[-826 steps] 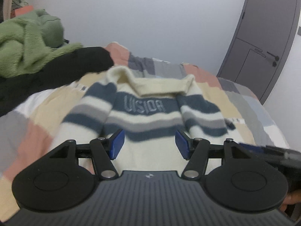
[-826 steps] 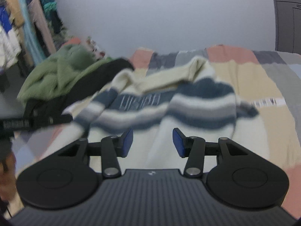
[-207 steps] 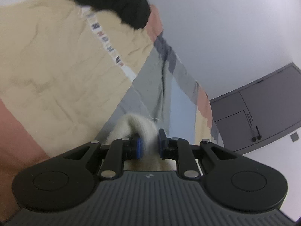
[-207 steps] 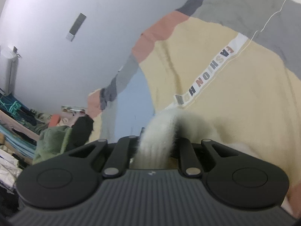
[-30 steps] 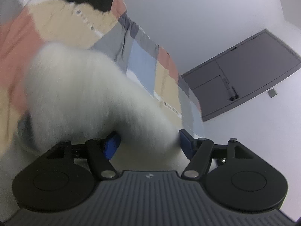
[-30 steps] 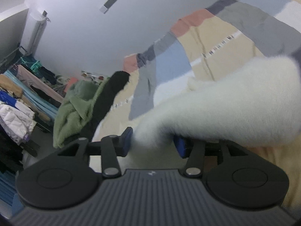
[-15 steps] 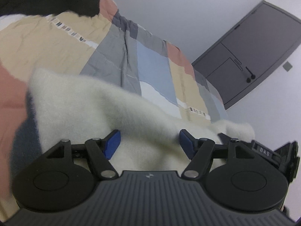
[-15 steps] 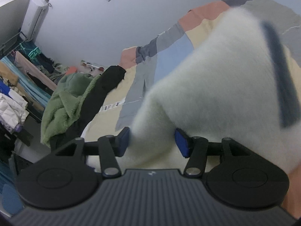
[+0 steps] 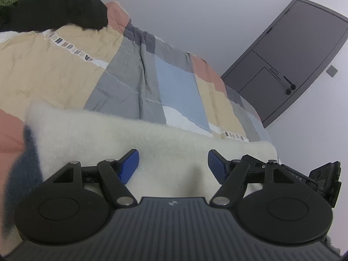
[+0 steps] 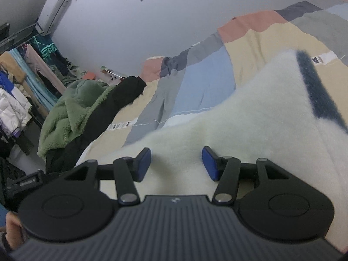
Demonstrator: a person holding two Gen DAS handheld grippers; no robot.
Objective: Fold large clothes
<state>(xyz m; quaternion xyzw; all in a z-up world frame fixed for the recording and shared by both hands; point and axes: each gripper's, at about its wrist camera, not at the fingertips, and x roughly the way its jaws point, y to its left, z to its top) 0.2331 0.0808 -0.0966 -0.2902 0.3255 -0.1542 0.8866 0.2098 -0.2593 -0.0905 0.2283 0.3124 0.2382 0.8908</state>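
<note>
The cream sweater (image 9: 113, 139) with dark blue stripes lies folded on the patchwork bedspread (image 9: 65, 69), cream side up. A blue stripe shows at its left edge in the left wrist view and at its right edge in the right wrist view (image 10: 261, 117). My left gripper (image 9: 173, 165) is open and empty just above the sweater's near part. My right gripper (image 10: 176, 163) is open and empty over the same sweater. The right gripper's body shows at the far right of the left wrist view (image 9: 322, 174).
A green fleece (image 10: 67, 113) and a black garment (image 10: 113, 102) are piled at the bed's far left. A dark grey door (image 9: 293, 54) stands beyond the bed on the right. A rack of hanging clothes (image 10: 21, 82) stands left of the bed.
Both grippers have let go of the sweater and stand open. The lifted, blurred cream fabric has dropped and now lies flat on the bed.
</note>
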